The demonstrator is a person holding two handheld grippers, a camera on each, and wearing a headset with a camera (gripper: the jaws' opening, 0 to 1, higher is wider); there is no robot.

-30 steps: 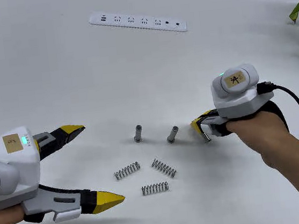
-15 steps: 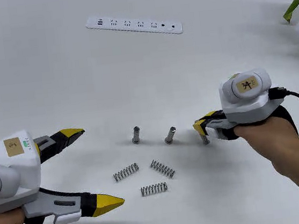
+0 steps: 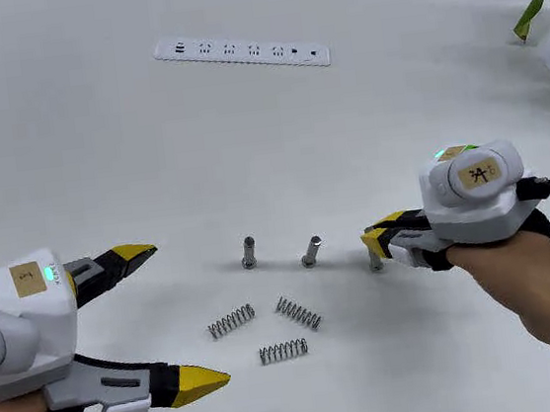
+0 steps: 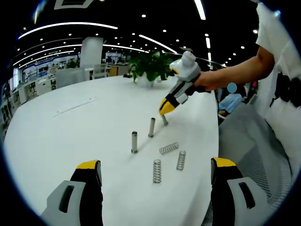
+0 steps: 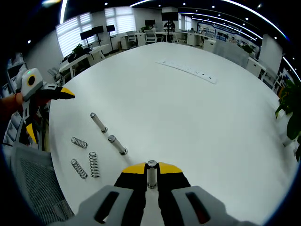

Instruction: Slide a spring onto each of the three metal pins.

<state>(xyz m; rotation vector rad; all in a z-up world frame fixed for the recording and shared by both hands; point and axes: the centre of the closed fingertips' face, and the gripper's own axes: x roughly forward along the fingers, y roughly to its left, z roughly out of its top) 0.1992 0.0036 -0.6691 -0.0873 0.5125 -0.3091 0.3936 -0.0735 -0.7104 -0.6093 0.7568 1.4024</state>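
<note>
Barely shifted, the right gripper (image 3: 372,246) clamps 1 pin (image 5: 151,172); keep it upright while the gaping, empty left gripper (image 3: 190,312) fetches a spring (image 3: 231,320).

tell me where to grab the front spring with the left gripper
Probably best to grip the front spring at mid-length, across its coils, coming down from above. It lies flat and apart from the other two springs, so both long sides are free. The open left gripper is nearest.

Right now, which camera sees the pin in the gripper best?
The right gripper view: the pin sits close up in the right gripper. The head view shows it small, partly hidden by that gripper; the left gripper view shows it tiny, far off.
</note>
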